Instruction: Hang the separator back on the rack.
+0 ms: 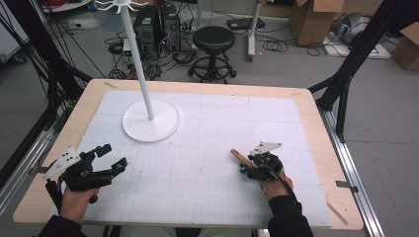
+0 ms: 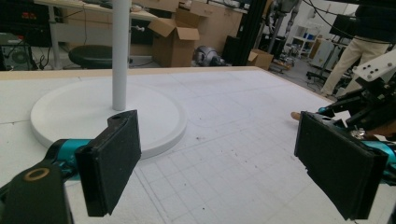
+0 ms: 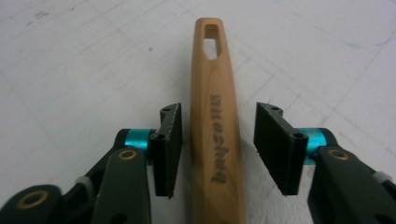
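Nearest the person, the right gripper sits low over the white table mat, jaws apart on either side of a wooden handle that lies flat on the mat. Neither pad presses the wood: the left pad stands just beside it and a clear gap shows on the right. The handle's slotted end points away from the gripper. In the high view the handle pokes out just ahead of the right gripper. The left gripper rests at the mat's near left, jaws wide apart and empty. Farther back stands the white stand, with hooks at its top.

Judgement: the handle is either being released or about to be grasped. A pickup calls for closing squarely on the handle.
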`<control>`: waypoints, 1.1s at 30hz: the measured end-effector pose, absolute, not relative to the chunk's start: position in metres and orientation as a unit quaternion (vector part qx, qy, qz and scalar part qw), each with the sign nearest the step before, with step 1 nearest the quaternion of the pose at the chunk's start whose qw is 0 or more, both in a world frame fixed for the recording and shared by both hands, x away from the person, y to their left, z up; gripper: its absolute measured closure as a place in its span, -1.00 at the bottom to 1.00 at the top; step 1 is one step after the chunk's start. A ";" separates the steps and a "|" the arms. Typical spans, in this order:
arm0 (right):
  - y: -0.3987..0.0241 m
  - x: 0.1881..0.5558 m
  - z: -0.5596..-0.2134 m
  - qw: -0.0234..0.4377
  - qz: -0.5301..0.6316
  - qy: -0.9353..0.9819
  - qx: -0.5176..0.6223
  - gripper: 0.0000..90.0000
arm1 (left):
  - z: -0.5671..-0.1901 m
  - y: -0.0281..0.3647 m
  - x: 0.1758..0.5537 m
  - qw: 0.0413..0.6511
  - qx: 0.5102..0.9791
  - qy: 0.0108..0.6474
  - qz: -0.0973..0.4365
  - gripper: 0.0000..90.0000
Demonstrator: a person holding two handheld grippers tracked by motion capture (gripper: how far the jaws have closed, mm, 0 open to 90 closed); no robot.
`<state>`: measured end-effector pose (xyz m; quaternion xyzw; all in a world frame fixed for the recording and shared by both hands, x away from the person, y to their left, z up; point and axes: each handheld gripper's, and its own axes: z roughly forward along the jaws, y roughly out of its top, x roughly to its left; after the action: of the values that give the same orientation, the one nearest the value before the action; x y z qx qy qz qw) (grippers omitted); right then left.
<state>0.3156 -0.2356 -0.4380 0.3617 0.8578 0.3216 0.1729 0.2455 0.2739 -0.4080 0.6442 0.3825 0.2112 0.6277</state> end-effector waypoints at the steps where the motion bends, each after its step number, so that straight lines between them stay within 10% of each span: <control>1: -0.236 0.316 -0.438 0.173 0.322 0.858 0.362 0.19 | -0.408 0.274 0.246 0.628 0.645 0.382 0.210 -0.67; 5: -0.226 0.319 -0.437 0.172 0.316 0.861 0.359 0.44 | -0.408 0.274 0.245 0.628 0.645 0.381 0.210 -0.67; 33: -0.232 0.287 -0.395 0.134 0.475 0.812 0.311 0.50 | -0.401 0.271 0.242 0.637 0.648 0.363 0.205 -0.66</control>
<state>0.2870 -0.2320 -0.3954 0.3112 0.8122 0.4747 0.1344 0.2421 0.2707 -0.4008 0.6478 0.3630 0.2054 0.6375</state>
